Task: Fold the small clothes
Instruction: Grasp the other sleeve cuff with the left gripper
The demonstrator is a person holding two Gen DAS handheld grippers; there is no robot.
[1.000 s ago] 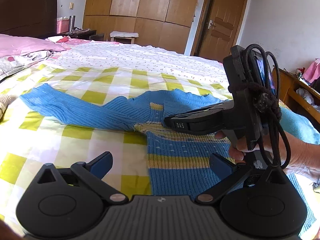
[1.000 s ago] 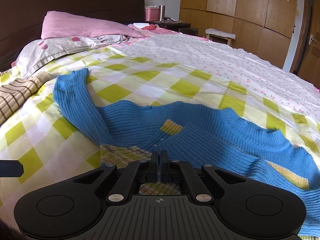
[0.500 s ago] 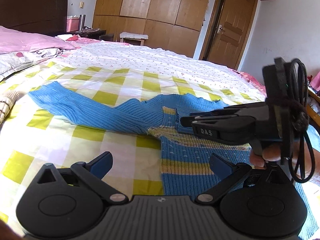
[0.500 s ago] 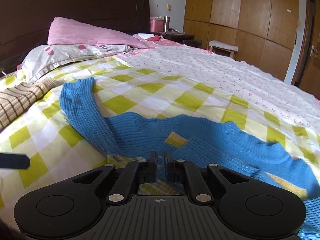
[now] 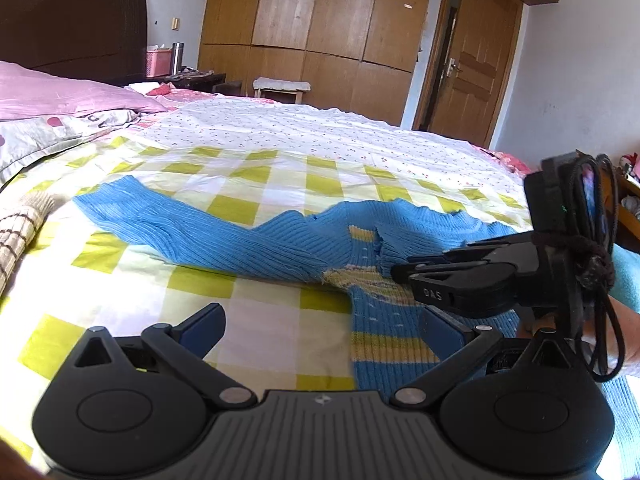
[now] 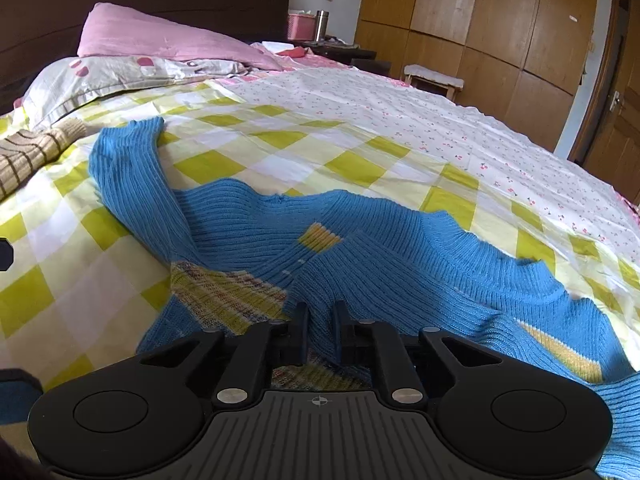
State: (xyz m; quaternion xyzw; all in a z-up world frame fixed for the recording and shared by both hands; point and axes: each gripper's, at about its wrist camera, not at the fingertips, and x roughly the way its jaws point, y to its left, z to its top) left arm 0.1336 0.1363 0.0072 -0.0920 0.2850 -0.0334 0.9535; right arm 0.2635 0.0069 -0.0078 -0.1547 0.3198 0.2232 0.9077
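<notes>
A small blue ribbed sweater (image 5: pixel 256 240) with yellow stripes lies on the yellow-checked bedsheet (image 5: pixel 120 300), one sleeve stretched out to the left. It also shows in the right wrist view (image 6: pixel 360 248), its top folded over the striped body. My left gripper (image 5: pixel 320 328) is open and empty, low over the sheet by the sweater's left edge. My right gripper (image 6: pixel 322 320) has its jaws slightly apart over a raised fold of the sweater, not clamping it. It also shows in the left wrist view (image 5: pixel 400 270), over the sweater's middle.
A brown-checked knit garment (image 6: pixel 28 152) lies at the left edge of the bed. Pink and patterned pillows (image 6: pixel 160 44) lie at the headboard. A white floral sheet (image 5: pixel 320 136) covers the far half. Wardrobes, a door and a stool (image 5: pixel 280 88) stand behind.
The right gripper's jaws have parted from shut to slightly open, letting go of the sweater fold, and it has drawn back to the right. The left gripper stays open.
</notes>
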